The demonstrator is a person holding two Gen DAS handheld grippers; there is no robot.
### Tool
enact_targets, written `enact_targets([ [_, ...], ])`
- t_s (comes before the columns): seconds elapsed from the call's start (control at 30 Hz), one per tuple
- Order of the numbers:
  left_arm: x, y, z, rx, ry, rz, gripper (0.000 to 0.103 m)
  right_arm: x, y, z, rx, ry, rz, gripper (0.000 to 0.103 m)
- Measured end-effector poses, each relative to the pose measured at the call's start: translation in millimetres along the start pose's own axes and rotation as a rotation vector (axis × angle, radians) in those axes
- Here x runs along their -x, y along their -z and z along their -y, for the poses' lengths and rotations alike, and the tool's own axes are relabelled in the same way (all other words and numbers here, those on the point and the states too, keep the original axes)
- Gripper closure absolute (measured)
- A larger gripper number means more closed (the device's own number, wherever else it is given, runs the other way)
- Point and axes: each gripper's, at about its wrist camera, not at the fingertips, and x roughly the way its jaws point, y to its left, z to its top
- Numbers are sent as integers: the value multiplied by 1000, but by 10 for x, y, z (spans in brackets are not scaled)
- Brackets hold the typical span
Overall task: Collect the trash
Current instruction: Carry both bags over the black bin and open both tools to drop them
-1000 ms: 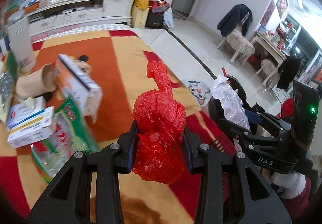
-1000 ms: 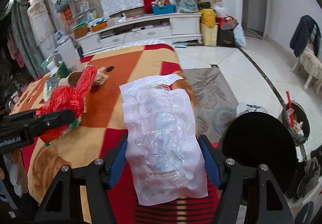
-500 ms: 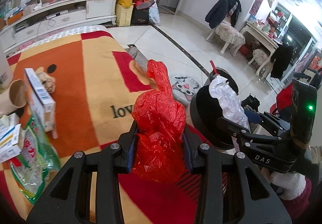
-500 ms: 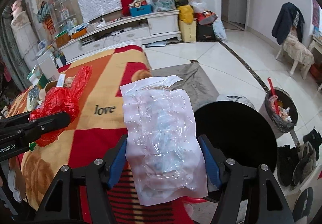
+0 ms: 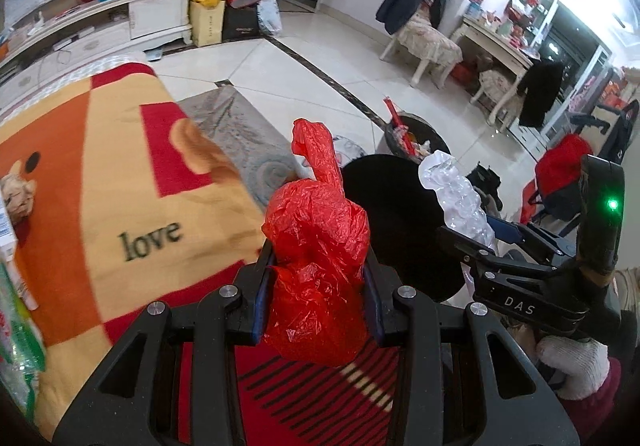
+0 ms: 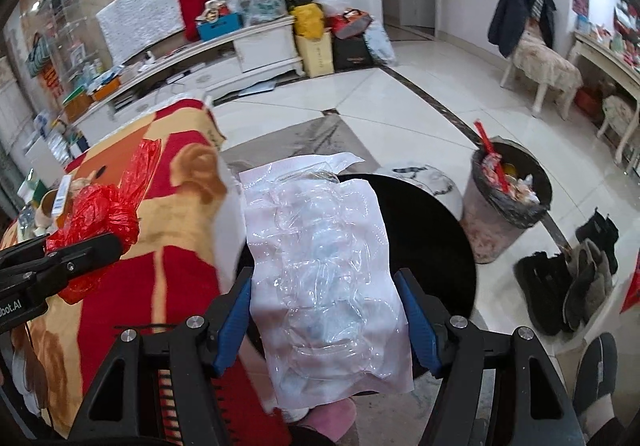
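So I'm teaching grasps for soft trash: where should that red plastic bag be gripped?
Grip the red plastic bag across its bunched middle, coming from the blanket side as the left gripper does; the twisted tail on top is too thin.

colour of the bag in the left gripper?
Red: a crumpled plastic bag clamped in the left gripper. Shows best in the left wrist view.

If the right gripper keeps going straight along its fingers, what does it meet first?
Most likely the black round bin right ahead of the right gripper, behind its clear plastic bag. Depth is unclear, so contact distance can't be judged.
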Motion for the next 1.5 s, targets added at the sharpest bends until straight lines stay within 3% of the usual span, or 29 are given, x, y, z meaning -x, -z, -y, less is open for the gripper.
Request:
enact_targets([
  [0.4, -267, -90, 217, -26, 20, -29, 67, -111, 15, 285, -62, 28, -19, 36],
  [0.73, -460, -131, 298, -15, 84, -50, 66, -117, -38, 466, -104, 46, -10, 35],
  [0.83, -514, -157, 260, 27, 136, -50, 55, -125, -48, 499, -122, 47, -4, 34],
  [0.9, -560, -173, 255, 53, 151, -62, 38, -130, -49, 541, -155, 38, -6, 34],
  [0.97, -576, -165, 239, 59, 162, -71, 37, -124, -47, 589, -181, 33, -3, 31],
  [1.2, -509, -91, 176, 35, 94, -70, 37, -166, -8, 549, -170, 26, -18, 26],
  [1.5, -207, -14, -58, 39, -97, -6, 37, -206, 10, 159, -63, 19, -26, 26],
])
